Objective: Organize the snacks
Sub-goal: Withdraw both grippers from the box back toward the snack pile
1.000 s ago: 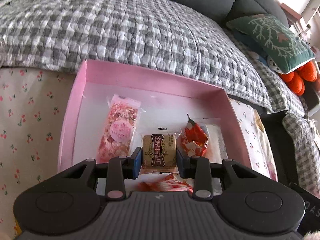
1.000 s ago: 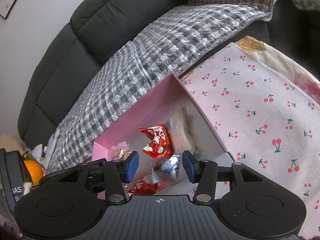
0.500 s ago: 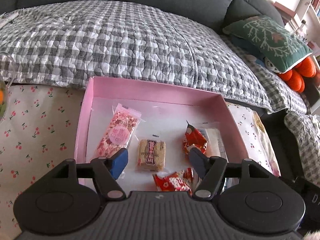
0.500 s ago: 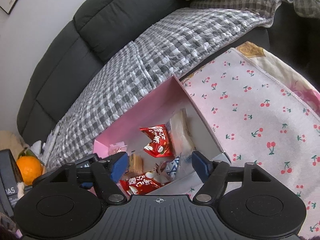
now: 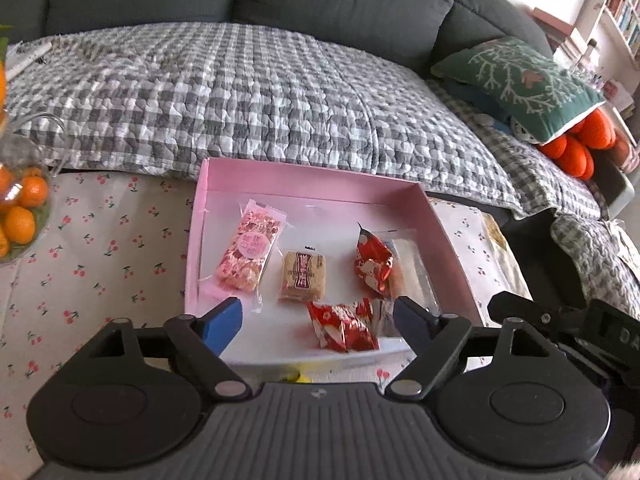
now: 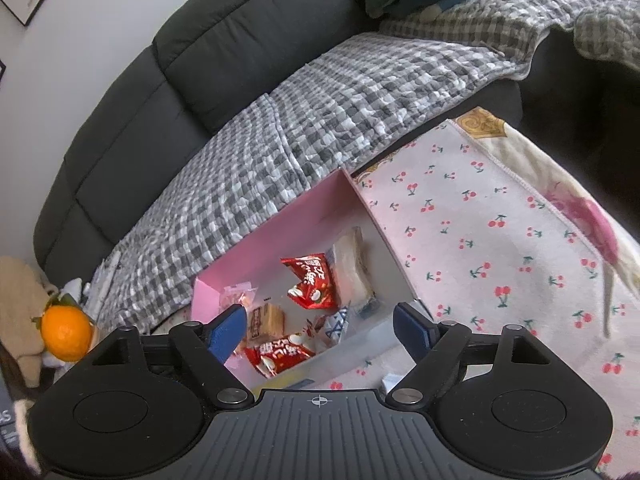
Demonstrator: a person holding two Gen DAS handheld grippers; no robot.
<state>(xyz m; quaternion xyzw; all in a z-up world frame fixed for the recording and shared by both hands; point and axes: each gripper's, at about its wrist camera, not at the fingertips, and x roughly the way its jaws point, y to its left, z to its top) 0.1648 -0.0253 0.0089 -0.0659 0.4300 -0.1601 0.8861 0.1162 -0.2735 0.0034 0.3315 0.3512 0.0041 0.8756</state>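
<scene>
A pink box sits on the cherry-print cloth and holds several snacks: a pink nougat bar, a tan square biscuit, two red packets and a clear-wrapped wafer. My left gripper is open and empty, held above the box's near edge. My right gripper is open and empty, above the box's near right corner. The right wrist view shows the box, the upper red packet, the lower red packet, the biscuit and the wafer.
A glass bowl of oranges stands at the left on the cloth. A grey checked blanket covers the sofa behind the box. A green cushion lies at the right. An orange shows at the left in the right wrist view.
My left gripper let go of the tan biscuit, opened and pulled back and up from the box. My right gripper also opened wider and drew back.
</scene>
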